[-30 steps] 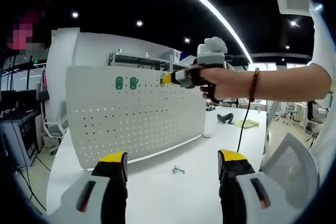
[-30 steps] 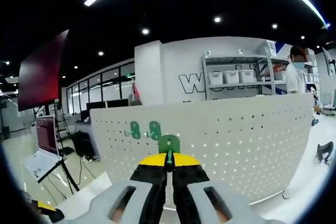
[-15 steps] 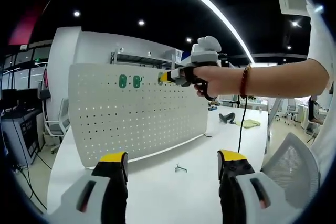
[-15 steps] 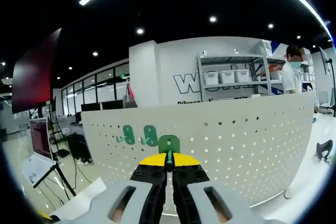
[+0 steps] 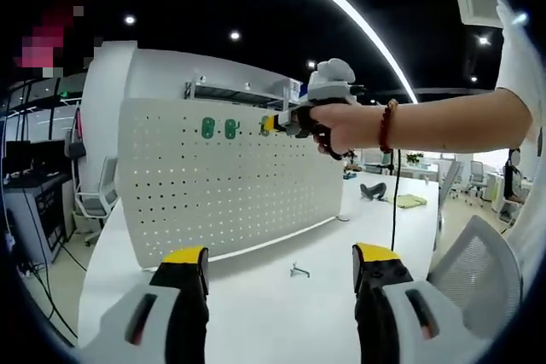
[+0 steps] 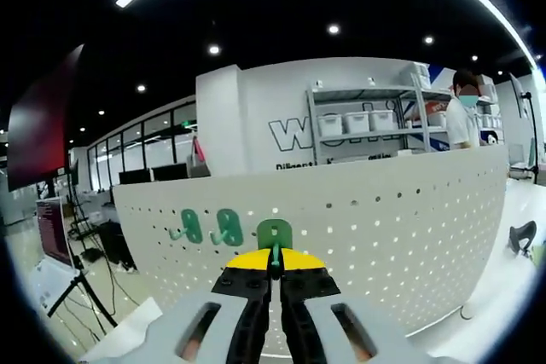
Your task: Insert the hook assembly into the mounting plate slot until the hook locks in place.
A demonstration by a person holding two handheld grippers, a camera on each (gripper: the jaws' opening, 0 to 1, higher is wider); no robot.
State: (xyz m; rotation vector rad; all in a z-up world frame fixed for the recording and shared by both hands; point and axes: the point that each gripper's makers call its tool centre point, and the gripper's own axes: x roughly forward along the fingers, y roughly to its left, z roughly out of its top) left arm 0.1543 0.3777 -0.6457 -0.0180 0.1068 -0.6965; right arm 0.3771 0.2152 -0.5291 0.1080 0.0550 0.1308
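Gripping a green hook (image 6: 275, 234) between closed right gripper (image 6: 275, 260) jaws, just ahead against the white pegboard (image 6: 384, 219), beside two mounted hooks (image 6: 209, 226); left gripper (image 5: 280, 255) jaws apart above the counter (image 5: 256, 304).

- In the right gripper view, the green hook (image 6: 275, 234) shows just its flat plate above the right gripper (image 6: 275, 272); its stem is pinched out of sight between the closed jaws.
- Whether that hook touches the pegboard (image 6: 384, 228) behind it cannot be told.
- In the left gripper view, a small metal piece (image 5: 299, 271) on the table (image 5: 273, 313), ahead between the jaws, is too small to identify.
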